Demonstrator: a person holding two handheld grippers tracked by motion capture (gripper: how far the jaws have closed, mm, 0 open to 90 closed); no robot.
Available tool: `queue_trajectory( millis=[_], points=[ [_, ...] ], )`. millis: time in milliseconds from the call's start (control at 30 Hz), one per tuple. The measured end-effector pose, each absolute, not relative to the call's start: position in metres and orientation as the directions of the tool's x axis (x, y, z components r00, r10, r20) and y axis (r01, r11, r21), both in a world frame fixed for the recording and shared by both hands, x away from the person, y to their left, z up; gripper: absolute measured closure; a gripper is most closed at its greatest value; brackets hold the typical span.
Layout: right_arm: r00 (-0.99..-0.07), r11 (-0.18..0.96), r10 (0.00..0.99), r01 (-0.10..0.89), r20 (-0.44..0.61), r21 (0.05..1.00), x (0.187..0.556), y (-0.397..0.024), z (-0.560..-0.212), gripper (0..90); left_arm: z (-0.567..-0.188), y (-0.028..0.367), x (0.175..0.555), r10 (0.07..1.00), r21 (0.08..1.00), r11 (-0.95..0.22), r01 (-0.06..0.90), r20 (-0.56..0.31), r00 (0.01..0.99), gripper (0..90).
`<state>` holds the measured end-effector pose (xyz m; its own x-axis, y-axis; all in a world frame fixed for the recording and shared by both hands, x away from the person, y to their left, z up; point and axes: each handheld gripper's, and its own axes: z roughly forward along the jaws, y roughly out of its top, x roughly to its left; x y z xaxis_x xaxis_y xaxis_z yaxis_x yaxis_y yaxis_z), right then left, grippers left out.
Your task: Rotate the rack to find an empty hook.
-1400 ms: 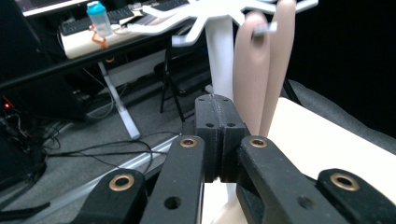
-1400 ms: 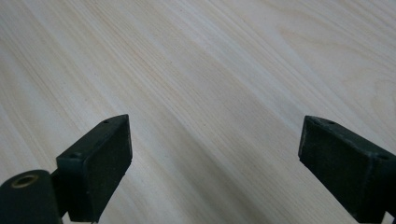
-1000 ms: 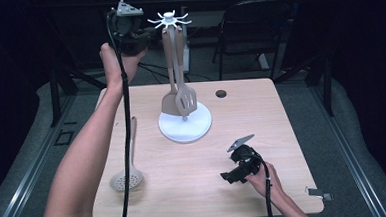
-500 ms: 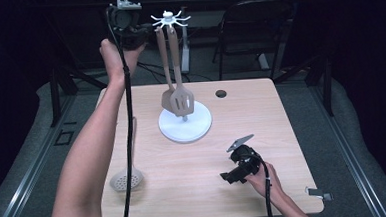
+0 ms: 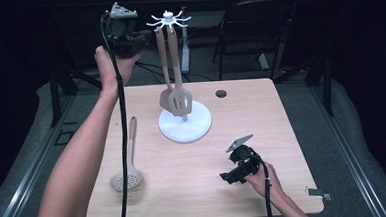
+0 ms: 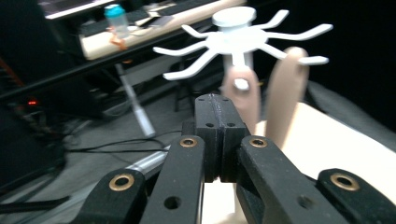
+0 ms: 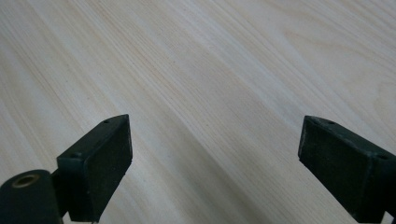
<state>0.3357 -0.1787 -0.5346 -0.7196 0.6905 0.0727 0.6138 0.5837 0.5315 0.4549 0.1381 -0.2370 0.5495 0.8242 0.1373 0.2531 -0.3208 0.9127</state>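
My left gripper (image 6: 219, 140) is up high beside the white spider-shaped hook rack (image 5: 168, 20), its fingers pressed together on nothing. Two tan plastic spatulas (image 5: 176, 97) hang there. The tan slotted spoon (image 5: 127, 178) lies on the wooden table (image 5: 261, 115). I should go down slowly for it. My right gripper (image 7: 212, 154) rests, fingers spread.

The worktop (image 5: 195, 188) is pale wood or wood-look laminate with a fine straight grain and a smooth, matt face. The rack (image 5: 169, 20) and its round base (image 5: 202, 125) look like white plastic, smooth with a faint sheen. The slotted turner (image 5: 180, 100) and the skimmer (image 5: 127, 179) look like matt taupe silicone or plastic. The left hand-held gripper (image 6: 217, 105) is matt black plastic with brass-coloured metal rivets; the right hand-held gripper (image 7: 215, 149) has dull black, slightly grainy pads.
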Motion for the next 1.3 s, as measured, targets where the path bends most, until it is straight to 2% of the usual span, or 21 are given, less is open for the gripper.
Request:
queue_trajectory(
  millis=[167, 267, 1300],
  points=[
    [-0.728, 0.6, 0.683, 0.606, 0.059, 0.522, 0.337, -0.179, -0.534, 9.6, -0.235, 0.131, 0.445, 0.781, 0.913, -0.337, 0.231, 0.135, 0.61, 89.5],
    [-0.726, 0.599, 0.685, 0.606, 0.056, 0.524, 0.336, -0.178, -0.534, 9.5, -0.232, 0.125, 0.445, 0.777, 0.912, -0.346, 0.221, 0.146, 0.612, 89.5],
    [-0.722, 0.592, 0.689, 0.61, 0.062, 0.526, 0.337, -0.18, -0.536, 9.6, -0.229, 0.13, 0.478, 0.862, 0.907, -0.31, 0.284, 0.142, 0.487, 89.7]
  ],
)
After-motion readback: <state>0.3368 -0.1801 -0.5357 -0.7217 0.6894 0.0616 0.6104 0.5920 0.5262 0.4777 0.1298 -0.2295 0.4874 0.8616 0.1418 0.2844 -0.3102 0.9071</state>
